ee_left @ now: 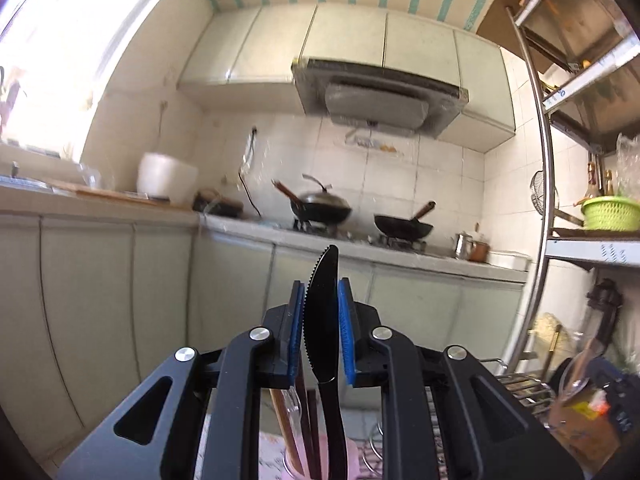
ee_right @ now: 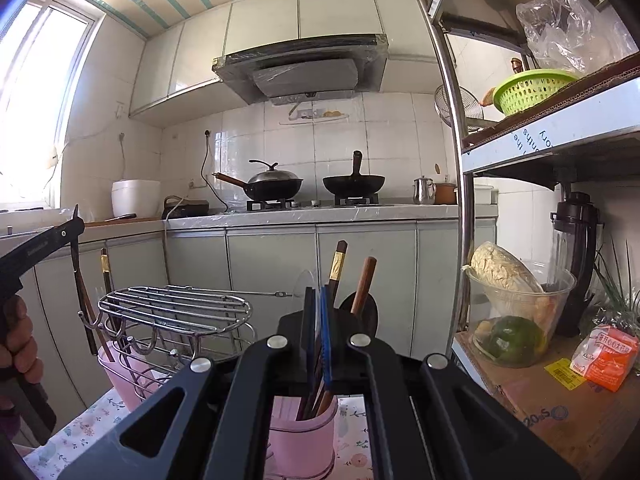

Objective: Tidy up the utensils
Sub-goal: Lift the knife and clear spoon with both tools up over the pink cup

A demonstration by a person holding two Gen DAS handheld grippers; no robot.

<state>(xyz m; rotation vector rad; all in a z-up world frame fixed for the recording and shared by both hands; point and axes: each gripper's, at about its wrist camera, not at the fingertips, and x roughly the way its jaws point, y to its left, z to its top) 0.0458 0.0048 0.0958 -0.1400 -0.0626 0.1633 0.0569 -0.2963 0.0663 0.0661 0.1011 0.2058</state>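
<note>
Your left view's kitchen is motion-blurred; knife [ee_left: 322, 320] handle runs off the bottom edge. Right fingers [ee_right: 326, 332] hide the cup's [ee_right: 300, 436] utensil shafts.

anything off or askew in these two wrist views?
Nothing spilled or broken. One oddity: the left gripper holds the black plastic knife by its serrated blade, tip up, handle hanging toward the pink utensil cup. Right gripper is shut and empty.

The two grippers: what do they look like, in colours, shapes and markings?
Both the left gripper and the right gripper are matte black, with angular linkage arms, triangular cut-outs and round silver pivot bolts. Their flat fingers carry ribbed blue pads. Small pale lettering, too small to read, marks the side of the left one. No cables or sleeves show.
</note>
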